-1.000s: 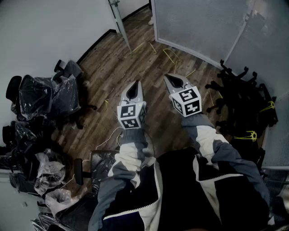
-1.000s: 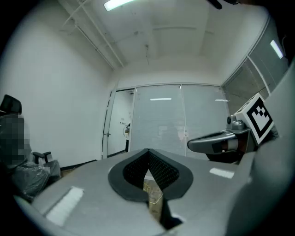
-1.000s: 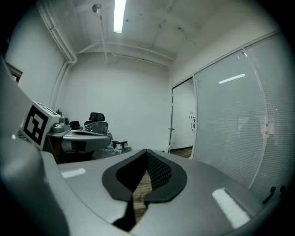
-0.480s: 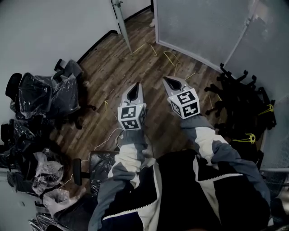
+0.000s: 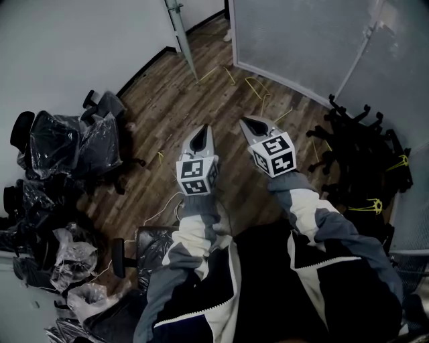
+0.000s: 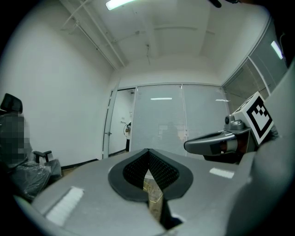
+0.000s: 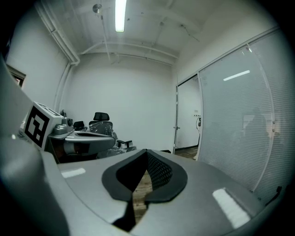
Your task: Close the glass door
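Door [image 5: 295,40] ahead, well apart | left gripper [image 5: 203,130] closed, empty | right gripper [image 5: 248,124] closed, empty

Position noted as follows. My left gripper [image 5: 203,128] and my right gripper [image 5: 247,122] are side by side over the floor [image 5: 194,100], not touching each other, both pointing toward the far end of the room. The glass partition [image 5: 295,40] stands ahead on the right. The upright post [image 5: 181,30] stands ahead on the left, with the doorway [image 5: 208,17] between the two. The wall [image 5: 67,47] runs along my left. Office chairs [image 5: 60,141] sit against it, and bags [image 5: 74,258] lie nearer me. Chair bases [image 5: 355,144] are piled on my right, beside the partition. Cords [image 5: 255,84] lie on the floor ahead of the grippers.
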Tool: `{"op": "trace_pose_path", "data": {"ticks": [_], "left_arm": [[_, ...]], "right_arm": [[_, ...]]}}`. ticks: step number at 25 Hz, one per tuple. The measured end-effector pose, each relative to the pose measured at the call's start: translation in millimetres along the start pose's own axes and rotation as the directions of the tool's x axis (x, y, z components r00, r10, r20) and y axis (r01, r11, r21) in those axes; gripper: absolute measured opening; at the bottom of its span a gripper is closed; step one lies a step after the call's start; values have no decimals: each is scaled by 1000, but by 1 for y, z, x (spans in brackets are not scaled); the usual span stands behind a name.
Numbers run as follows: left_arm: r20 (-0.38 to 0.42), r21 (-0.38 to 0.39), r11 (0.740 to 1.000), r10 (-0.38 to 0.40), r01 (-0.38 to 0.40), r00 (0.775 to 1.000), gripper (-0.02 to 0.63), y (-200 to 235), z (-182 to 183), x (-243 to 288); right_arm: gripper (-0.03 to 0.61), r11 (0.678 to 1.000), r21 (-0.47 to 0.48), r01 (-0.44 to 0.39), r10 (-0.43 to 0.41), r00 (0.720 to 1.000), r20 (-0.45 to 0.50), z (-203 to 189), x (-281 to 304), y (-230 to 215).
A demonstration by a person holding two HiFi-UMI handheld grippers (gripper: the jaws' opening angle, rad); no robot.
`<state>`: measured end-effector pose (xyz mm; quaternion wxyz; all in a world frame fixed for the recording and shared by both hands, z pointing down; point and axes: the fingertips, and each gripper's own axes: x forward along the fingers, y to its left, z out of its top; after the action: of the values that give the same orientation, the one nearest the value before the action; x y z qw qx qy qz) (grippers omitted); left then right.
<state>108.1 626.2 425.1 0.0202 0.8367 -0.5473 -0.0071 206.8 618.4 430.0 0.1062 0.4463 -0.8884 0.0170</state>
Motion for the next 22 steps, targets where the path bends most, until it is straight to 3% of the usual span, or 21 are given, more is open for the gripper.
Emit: {"op": "trace_pose_path", "data": {"ticks": [12, 17, 22], "left_arm": [[-43, -33, 998, 51, -52, 998, 3, 22, -25, 20], [-83, 21, 997, 75, -74, 994, 3, 32, -30, 56], [-103, 14, 995, 104, -103, 989, 3, 51, -27, 113]], "right_arm": [[5, 996, -4, -86, 86, 996, -14, -11, 40, -4], [5, 990, 48, -136, 136, 991, -13, -17, 79, -32], [5, 975, 56, -214, 213, 977, 25, -5, 132, -63]]}}
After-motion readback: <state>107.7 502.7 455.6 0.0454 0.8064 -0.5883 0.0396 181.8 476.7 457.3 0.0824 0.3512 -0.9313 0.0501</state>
